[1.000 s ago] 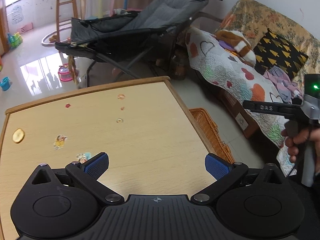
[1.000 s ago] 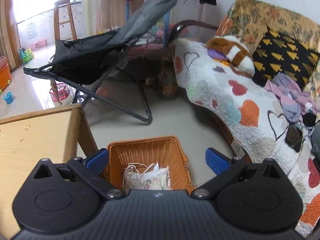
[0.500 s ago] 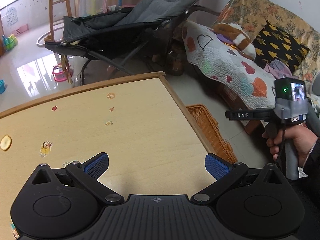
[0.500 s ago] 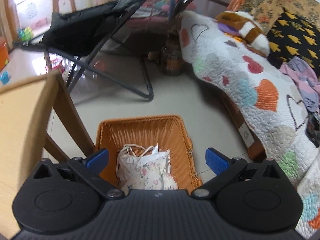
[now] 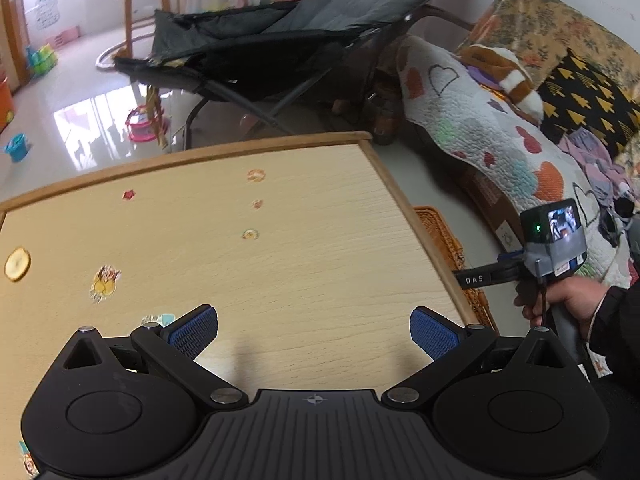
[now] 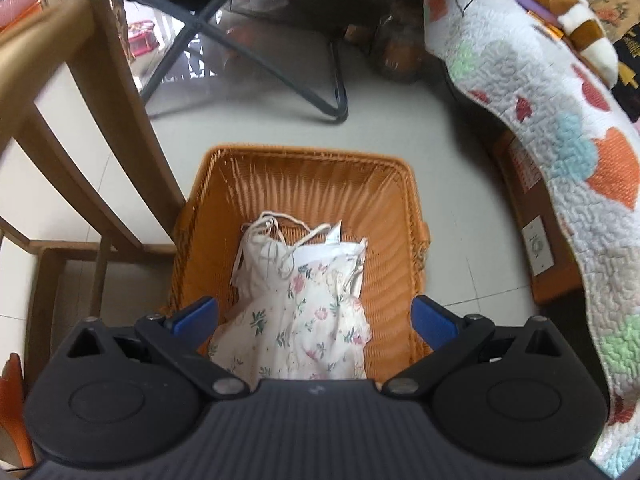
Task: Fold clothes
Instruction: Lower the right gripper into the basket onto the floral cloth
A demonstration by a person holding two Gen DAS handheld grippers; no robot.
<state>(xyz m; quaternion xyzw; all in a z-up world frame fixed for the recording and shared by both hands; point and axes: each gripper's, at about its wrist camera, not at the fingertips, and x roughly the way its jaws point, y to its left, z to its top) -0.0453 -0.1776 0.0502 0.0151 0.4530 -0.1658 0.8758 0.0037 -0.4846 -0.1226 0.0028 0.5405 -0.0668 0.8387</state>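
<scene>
A white floral garment with thin straps [image 6: 298,300] lies crumpled in an orange wicker basket [image 6: 312,172] on the floor beside the table. My right gripper [image 6: 314,316] hovers above the basket, open, its blue pads either side of the garment with nothing held. My left gripper [image 5: 314,330] is open over the wooden table [image 5: 320,232], holding nothing. In the left wrist view the right gripper's body sits off the table's right edge, held by a hand [image 5: 576,300], and the basket's rim [image 5: 440,232] shows below the edge.
The table top carries several small stickers [image 5: 104,282]. A grey folding lounge chair [image 5: 280,40] stands behind the table. A sofa with a heart-patterned quilt [image 6: 540,120], a plush toy [image 5: 508,72] and a pile of clothes [image 5: 592,160] is on the right. A table leg [image 6: 132,120] stands left of the basket.
My right gripper has tilted down and moved closer over the basket, so the garment now fills the space between its pads. The left gripper has shifted only slightly over the table.
</scene>
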